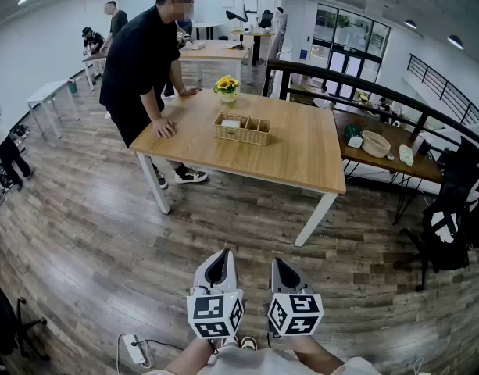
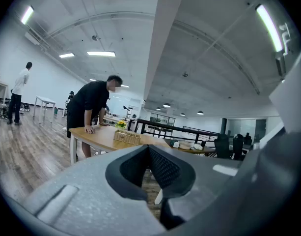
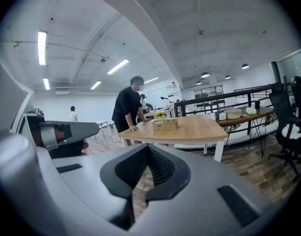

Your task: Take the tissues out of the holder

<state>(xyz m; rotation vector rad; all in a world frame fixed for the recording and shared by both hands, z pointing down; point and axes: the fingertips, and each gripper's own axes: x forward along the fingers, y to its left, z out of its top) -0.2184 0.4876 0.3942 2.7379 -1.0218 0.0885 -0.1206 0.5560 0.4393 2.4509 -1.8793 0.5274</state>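
Note:
A woven wicker holder (image 1: 243, 129) stands on the wooden table (image 1: 302, 158) far ahead of me, with a white tissue (image 1: 230, 123) showing in its left compartment. The holder also appears small in the left gripper view (image 2: 126, 137) and in the right gripper view (image 3: 165, 124). My left gripper (image 1: 218, 259) and right gripper (image 1: 280, 265) hang side by side low over the wood floor, well short of the table. Both point toward it. Each pair of jaws meets at the tips with nothing between them (image 2: 149, 149) (image 3: 149, 149).
A person in black (image 1: 141, 61) leans on the table's left end with both hands. A pot of yellow flowers (image 1: 226, 87) stands behind the holder. A side table with a bowl (image 1: 375, 143) and a black chair (image 1: 450, 225) are at the right. A power strip (image 1: 135, 348) lies on the floor.

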